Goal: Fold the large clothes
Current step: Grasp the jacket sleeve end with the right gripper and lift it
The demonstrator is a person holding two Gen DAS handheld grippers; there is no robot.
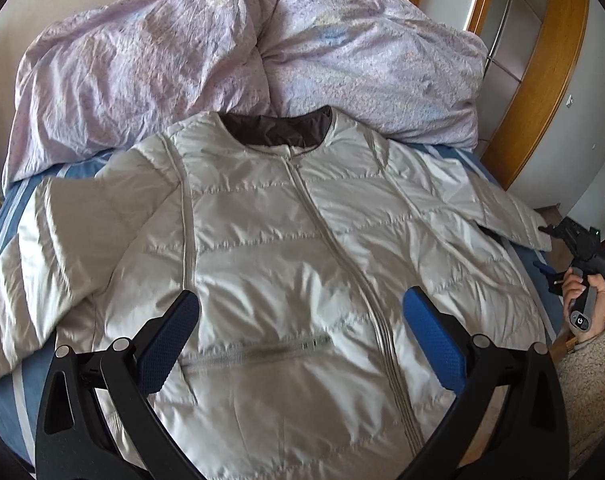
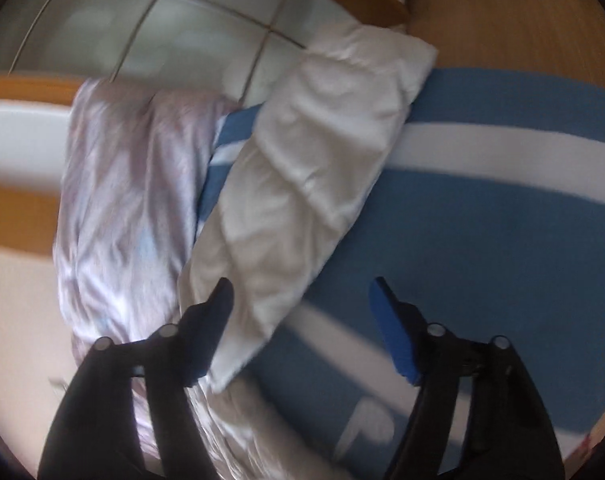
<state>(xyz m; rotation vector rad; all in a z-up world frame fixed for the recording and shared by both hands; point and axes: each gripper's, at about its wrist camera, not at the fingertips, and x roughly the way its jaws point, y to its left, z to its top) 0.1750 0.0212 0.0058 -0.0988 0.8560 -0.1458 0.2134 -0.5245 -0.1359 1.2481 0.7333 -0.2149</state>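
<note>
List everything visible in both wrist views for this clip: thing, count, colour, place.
jacket: 1, silver-white with dark lining, spread flat on the bed, zipped.
duvet: 1, pale lilac, bunched behind the collar.
bed sheet: 1, blue with white stripes, under the jacket.
wooden door frame: 1, orange-brown, beyond the bed.
left tool: 1, black with blue pads, open over the jacket front.
right tool: 1, same colours, open beside the sleeve.
hand: 1, gripping the right tool's handle.

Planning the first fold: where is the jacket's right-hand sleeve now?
In the left wrist view the sleeve stretches toward the bed's right edge, its cuff beside the right tool, below the lilac duvet.
</note>
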